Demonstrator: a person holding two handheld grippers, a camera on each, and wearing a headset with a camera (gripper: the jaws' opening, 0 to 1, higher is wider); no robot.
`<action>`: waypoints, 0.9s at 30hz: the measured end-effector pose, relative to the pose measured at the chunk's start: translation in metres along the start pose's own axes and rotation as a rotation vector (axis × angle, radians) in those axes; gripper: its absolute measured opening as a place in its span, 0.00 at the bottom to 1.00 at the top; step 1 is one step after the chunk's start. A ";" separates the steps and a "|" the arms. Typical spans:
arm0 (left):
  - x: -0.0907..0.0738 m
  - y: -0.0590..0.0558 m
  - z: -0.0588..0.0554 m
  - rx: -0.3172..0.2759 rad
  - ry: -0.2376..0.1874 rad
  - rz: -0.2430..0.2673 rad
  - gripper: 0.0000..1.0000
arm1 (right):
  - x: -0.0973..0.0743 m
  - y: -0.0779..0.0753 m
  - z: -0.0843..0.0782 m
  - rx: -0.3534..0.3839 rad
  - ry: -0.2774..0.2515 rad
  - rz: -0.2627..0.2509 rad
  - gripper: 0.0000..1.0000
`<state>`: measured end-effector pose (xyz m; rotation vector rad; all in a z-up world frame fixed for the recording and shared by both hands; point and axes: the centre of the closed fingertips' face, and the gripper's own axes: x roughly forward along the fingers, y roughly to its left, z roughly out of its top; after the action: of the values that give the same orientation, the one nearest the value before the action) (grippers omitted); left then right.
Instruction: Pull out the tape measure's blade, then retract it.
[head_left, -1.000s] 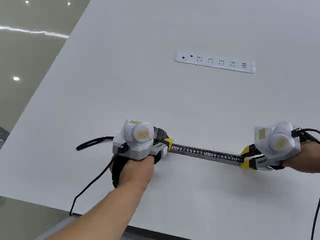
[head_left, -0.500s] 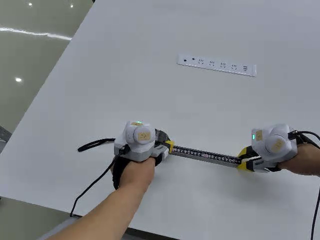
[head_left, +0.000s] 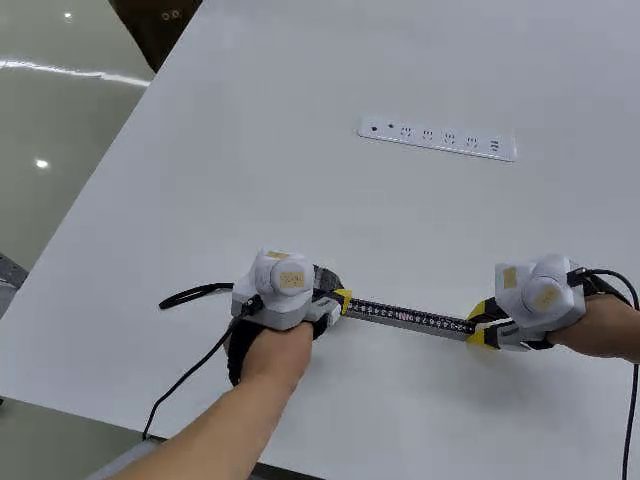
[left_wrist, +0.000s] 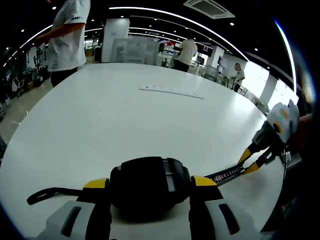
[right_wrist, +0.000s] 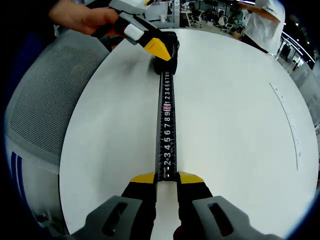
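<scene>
A black tape measure case (left_wrist: 149, 186) rests on the white table, clamped between the yellow-tipped jaws of my left gripper (left_wrist: 150, 184). In the head view that left gripper (head_left: 330, 300) sits at lower left, with the case (head_left: 322, 281) partly hidden under it. The blade (head_left: 410, 317), dark with white numbers, runs right from the case to my right gripper (head_left: 478, 324). Seen from the right gripper view, the blade (right_wrist: 165, 125) stretches straight ahead to the case (right_wrist: 168, 55), and my right gripper (right_wrist: 166, 176) is shut on the blade's end.
A white power strip (head_left: 438, 138) lies farther back on the table (head_left: 300, 150). A black wrist strap (head_left: 190, 293) trails left from the case, and a cable hangs off the front edge. People stand beyond the table's far side (left_wrist: 67, 35).
My right gripper has moved left toward the case, so the exposed blade is shorter. The left gripper and case have stayed put.
</scene>
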<state>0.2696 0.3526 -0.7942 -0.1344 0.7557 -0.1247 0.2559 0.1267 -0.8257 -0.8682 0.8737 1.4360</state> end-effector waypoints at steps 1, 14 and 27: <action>0.000 0.000 0.000 0.001 0.000 -0.001 0.59 | 0.000 0.000 0.001 0.001 -0.001 0.001 0.12; 0.000 -0.001 0.000 0.000 0.001 -0.004 0.59 | 0.007 -0.001 0.016 0.003 -0.019 0.001 0.12; -0.001 -0.001 -0.001 -0.002 0.003 -0.012 0.59 | 0.015 -0.003 0.034 -0.001 -0.045 0.010 0.12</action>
<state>0.2682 0.3520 -0.7941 -0.1407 0.7585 -0.1357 0.2575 0.1644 -0.8242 -0.8296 0.8447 1.4598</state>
